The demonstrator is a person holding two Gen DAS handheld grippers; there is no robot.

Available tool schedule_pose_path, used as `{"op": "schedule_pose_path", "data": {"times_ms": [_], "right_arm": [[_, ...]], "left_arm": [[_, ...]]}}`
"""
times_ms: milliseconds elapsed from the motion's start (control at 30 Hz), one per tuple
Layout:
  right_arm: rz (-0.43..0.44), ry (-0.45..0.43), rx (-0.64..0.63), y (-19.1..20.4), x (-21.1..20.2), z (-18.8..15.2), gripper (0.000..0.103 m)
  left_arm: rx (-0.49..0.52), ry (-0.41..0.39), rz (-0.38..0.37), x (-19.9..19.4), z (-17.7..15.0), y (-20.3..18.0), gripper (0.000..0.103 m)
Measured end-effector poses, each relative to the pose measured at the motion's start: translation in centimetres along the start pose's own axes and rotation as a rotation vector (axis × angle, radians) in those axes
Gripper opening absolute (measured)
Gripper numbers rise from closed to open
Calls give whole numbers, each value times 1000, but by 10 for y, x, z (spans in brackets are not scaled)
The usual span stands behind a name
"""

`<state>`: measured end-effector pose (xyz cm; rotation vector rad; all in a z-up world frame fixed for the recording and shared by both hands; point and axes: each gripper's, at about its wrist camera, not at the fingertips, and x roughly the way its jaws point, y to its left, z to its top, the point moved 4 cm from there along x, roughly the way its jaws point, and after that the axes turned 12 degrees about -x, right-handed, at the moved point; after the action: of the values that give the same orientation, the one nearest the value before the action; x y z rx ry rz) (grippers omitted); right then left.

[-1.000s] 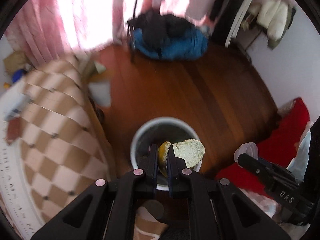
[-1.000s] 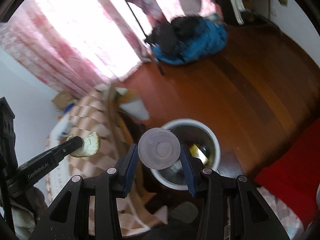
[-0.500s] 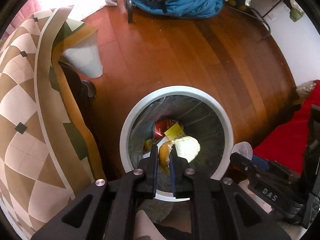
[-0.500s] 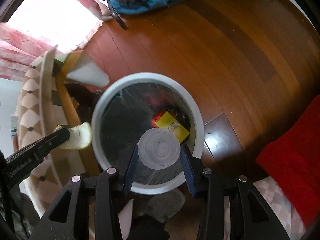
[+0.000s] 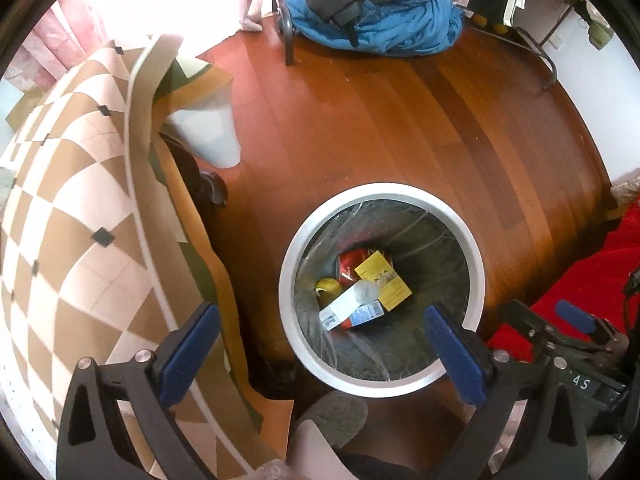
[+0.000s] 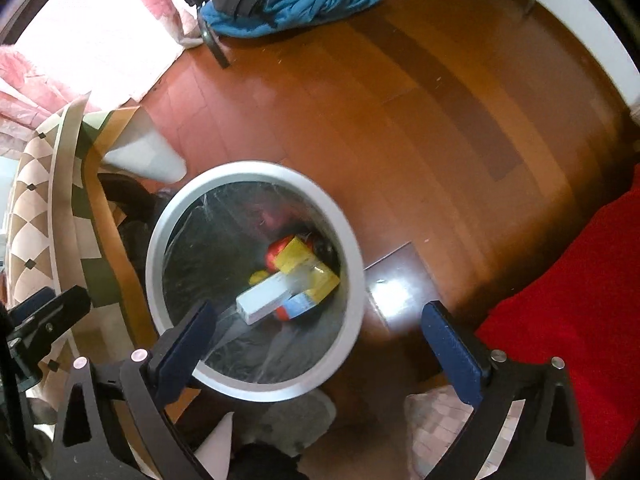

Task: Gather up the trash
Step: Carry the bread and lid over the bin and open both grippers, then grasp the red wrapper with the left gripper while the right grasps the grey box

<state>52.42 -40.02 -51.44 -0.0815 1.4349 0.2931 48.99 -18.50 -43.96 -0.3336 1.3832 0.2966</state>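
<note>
A round white-rimmed trash bin (image 5: 384, 190) with a clear liner stands on the wooden floor; it also shows in the right wrist view (image 6: 256, 166). Inside lie a red can (image 5: 352, 264), a yellow box (image 5: 384, 280), a white carton (image 5: 350, 312) and a clear plastic lid (image 5: 366, 291). My left gripper (image 5: 320, 332) is open and empty above the bin's near side. My right gripper (image 6: 318, 332) is open and empty above the bin's near right rim. The bread piece is not visible.
A table with a brown-and-cream checked cloth (image 5: 72, 240) is at the left, close to the bin. A red cloth (image 6: 560, 300) lies at the right. A blue and black pile of clothing (image 5: 376, 12) lies at the far side of the floor.
Both grippers have opened. The left one let go of the bread piece and the right one let go of the clear lid, which now lies in the bin.
</note>
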Motion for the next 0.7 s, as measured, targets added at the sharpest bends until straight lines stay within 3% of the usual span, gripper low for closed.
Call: {"op": "schedule_pose_path", "data": {"times_ms": [367, 700], "right_arm": [[-51, -25, 3, -1, -41, -18, 103], [-42, -100, -16, 19, -113, -32, 103]], "left_arm": [[17, -77, 26, -36, -11, 5, 103], [1, -176, 1, -102, -20, 14, 103]]}}
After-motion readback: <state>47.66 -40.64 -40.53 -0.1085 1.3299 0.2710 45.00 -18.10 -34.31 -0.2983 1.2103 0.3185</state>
